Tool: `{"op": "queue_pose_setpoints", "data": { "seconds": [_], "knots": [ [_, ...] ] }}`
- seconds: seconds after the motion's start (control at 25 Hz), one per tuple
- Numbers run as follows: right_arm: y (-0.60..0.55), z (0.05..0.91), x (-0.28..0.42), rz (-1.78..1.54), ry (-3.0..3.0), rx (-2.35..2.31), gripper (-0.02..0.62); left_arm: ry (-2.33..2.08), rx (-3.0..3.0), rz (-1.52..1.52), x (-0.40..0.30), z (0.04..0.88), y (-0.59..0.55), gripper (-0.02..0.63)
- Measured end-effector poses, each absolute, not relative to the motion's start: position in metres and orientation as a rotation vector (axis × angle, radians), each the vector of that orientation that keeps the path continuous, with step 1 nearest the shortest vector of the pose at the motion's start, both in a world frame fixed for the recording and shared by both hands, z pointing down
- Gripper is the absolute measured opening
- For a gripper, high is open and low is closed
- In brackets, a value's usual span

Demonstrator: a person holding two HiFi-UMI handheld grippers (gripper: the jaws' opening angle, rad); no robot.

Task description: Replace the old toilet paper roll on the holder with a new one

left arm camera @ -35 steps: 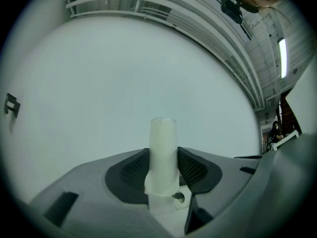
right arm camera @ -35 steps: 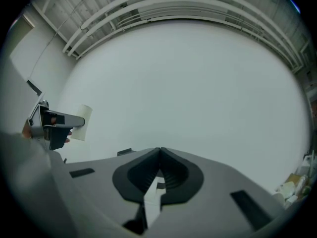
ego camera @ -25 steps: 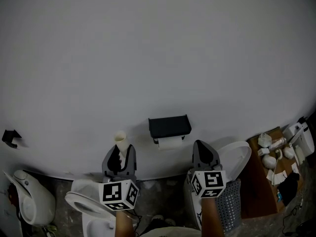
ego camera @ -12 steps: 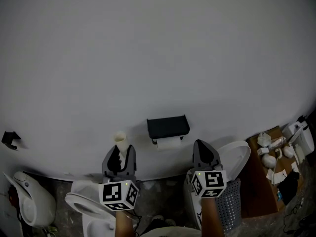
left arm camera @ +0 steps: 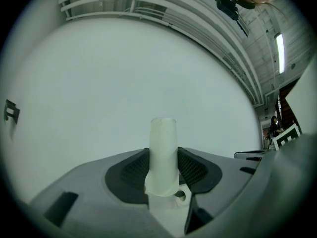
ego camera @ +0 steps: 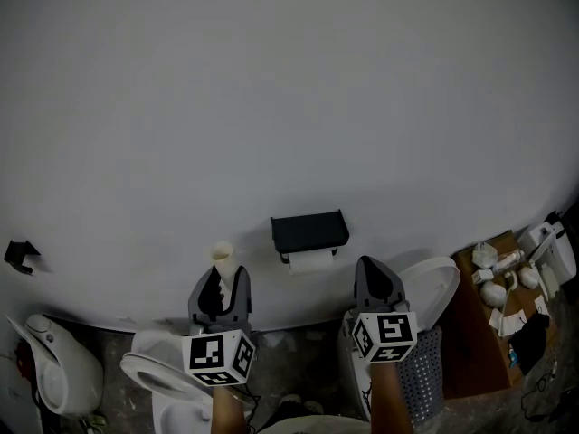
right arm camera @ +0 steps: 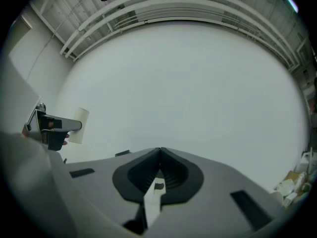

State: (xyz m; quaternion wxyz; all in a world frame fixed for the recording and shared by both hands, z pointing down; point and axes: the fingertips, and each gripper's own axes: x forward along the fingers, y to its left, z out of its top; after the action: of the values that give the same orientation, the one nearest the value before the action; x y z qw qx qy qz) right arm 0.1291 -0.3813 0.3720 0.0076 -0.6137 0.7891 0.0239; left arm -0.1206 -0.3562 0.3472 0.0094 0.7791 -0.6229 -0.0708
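Left gripper (left arm camera: 163,157) clamped on a pale cardboard tube (left arm camera: 163,133) standing upright; right gripper (right arm camera: 159,152) closed, empty. Bare wall (ego camera: 289,107) ahead of both. Black holder (ego camera: 310,232) ahead, between them, white roll (ego camera: 312,261) beneath it. Tube probably light and crushable, so gentle side grip. Open room all round.

The head view is running dim and grey, darkening at its corners — both gripper views are bending fisheye-round inside black rims, one ceiling lamp (left arm camera: 280,53) glaring.
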Motion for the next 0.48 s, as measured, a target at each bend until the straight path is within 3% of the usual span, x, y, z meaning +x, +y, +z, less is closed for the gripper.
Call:
{"op": "queue_pose_setpoints", "data": {
  "seconds": [0.48],
  "knots": [
    [-0.3794,0.3677,0.1267,0.085,2.465,-1.917,-0.009,-1.936,2.442,-0.217,-0.1224,0.3466,-0.3544,0.181]
  ]
}}
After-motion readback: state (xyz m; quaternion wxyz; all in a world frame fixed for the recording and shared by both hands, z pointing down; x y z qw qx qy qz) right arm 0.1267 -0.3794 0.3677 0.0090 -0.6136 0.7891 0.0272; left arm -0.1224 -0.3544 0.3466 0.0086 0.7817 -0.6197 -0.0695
